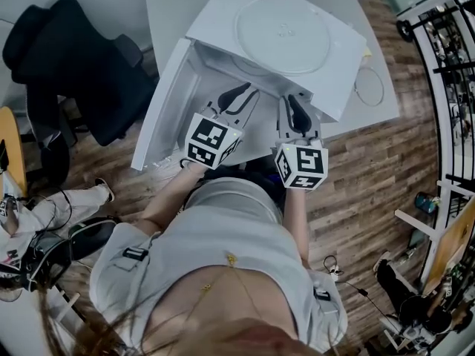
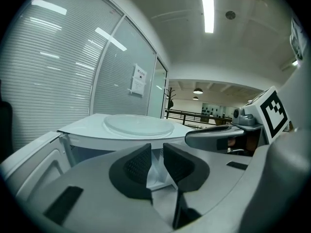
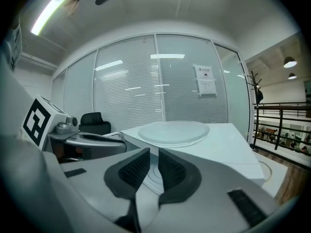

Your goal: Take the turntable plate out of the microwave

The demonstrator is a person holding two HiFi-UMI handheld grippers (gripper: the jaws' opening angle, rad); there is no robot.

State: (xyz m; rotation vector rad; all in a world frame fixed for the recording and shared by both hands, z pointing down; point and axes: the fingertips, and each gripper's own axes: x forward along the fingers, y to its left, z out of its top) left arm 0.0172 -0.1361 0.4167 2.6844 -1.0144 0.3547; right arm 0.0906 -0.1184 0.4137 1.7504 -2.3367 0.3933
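The clear glass turntable plate (image 1: 282, 32) lies flat on top of the white microwave (image 1: 343, 61), whose door (image 1: 159, 117) hangs open to the left. Both gripper views show the same plate (image 2: 138, 125) (image 3: 172, 131) just above and beyond the jaws. My left gripper (image 1: 243, 95) (image 2: 156, 161) and right gripper (image 1: 294, 104) (image 3: 153, 166) sit side by side at the mouth of the oven cavity, pointing slightly down into it. Each pair of jaws stands nearly together with a narrow gap, and nothing is between the pads.
The microwave stands on a white table (image 1: 375, 106) with a thin cable loop (image 1: 369, 86) to its right. A black office chair (image 1: 74, 58) is at the left, and another person's legs (image 1: 52, 206) lie on the wooden floor. Shelving (image 1: 453, 73) lines the right.
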